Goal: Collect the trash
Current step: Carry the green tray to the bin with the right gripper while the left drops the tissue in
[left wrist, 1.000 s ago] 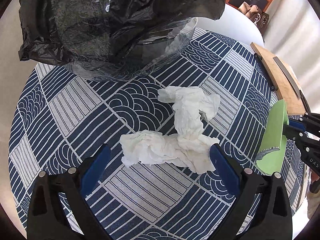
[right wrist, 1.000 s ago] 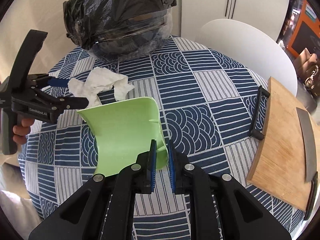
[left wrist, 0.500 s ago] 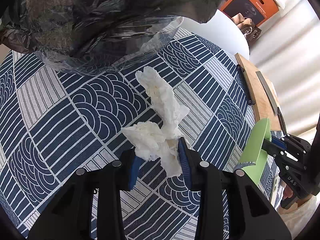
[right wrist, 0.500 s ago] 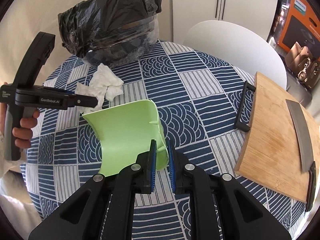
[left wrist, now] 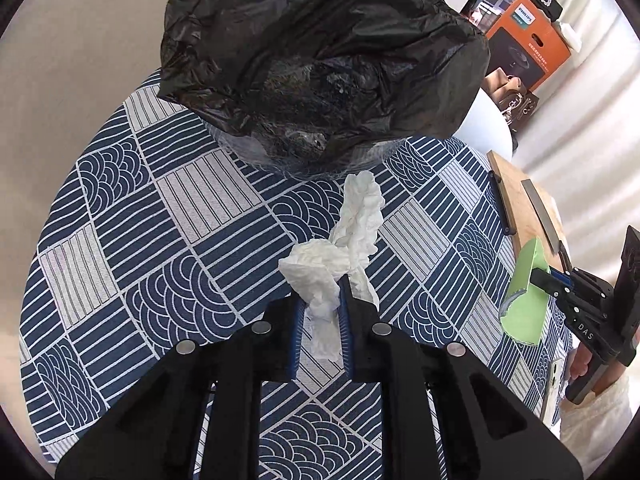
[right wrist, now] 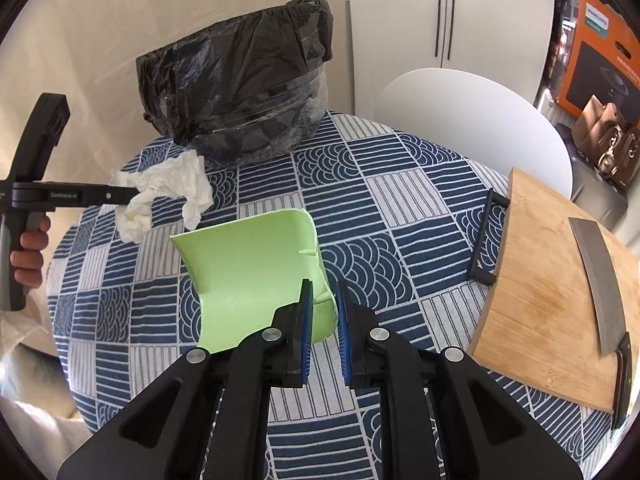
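Note:
My left gripper (left wrist: 320, 312) is shut on a crumpled white tissue (left wrist: 344, 248) and holds it above the patterned tablecloth, just in front of the bin lined with a black bag (left wrist: 320, 68). In the right wrist view the tissue (right wrist: 160, 196) hangs from the left gripper (right wrist: 134, 196), left of the bin (right wrist: 244, 96). My right gripper (right wrist: 322, 320) is shut on the handle of a light green dustpan (right wrist: 248, 268), held above the table. The dustpan also shows at the right of the left wrist view (left wrist: 524, 300).
A wooden cutting board (right wrist: 552, 280) with a cleaver (right wrist: 600, 276) lies at the table's right side. A white chair (right wrist: 472, 116) stands behind the table. An orange box (right wrist: 596, 52) sits at the far right. The blue-white tablecloth (right wrist: 400, 208) covers the round table.
My left gripper closed on the tissue, lifted it off the tablecloth and raised it toward the bin. My right gripper kept hold of the dustpan and rose a little.

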